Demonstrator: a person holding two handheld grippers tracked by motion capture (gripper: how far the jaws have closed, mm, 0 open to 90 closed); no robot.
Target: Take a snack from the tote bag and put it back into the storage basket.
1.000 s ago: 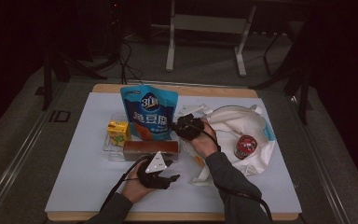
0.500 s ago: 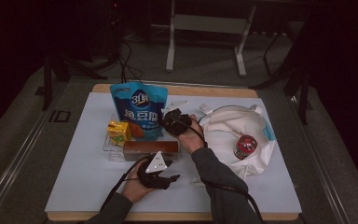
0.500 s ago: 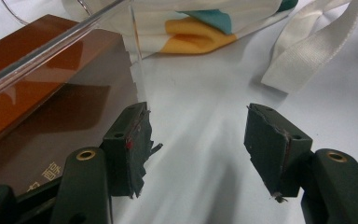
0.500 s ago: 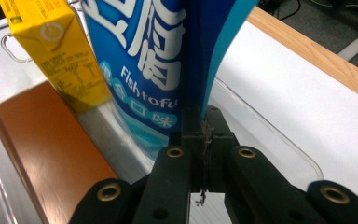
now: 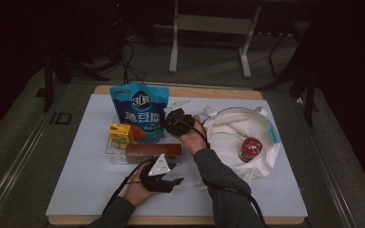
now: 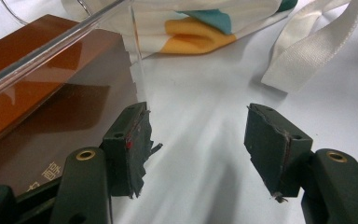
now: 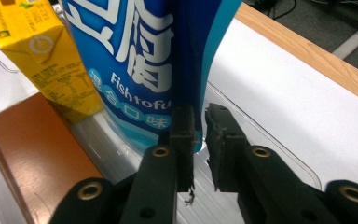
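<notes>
A blue fish-tofu snack bag (image 5: pixel 140 111) (image 7: pixel 130 56) stands upright in a clear tray (image 5: pixel 110 151) (image 7: pixel 279 149), next to a yellow juice box (image 5: pixel 122 134) (image 7: pixel 37 56) and a brown box (image 5: pixel 153 152) (image 6: pixel 37 93). My right gripper (image 5: pixel 167 124) (image 7: pixel 200 135) is at the bag's lower right edge. Its jaws have just been opening, and the bag's edge sits in the narrow gap between them. My left gripper (image 5: pixel 177 179) (image 6: pixel 196 140) rests low on the table in front of the brown box. It is open with nothing between its jaws, and its left jaw is beside the tray's corner.
A white tote bag (image 5: pixel 237 126) (image 6: pixel 205 23) lies at the right with a red can (image 5: pixel 250 148) on it and a strap (image 6: pixel 307 46) trailing toward me. The white mat (image 5: pixel 76 180) covers a wooden table; chair and stand legs lie beyond its far edge.
My right gripper carried the blue bag leftward, and the bag now stands more upright in the tray. The left gripper has stayed put.
</notes>
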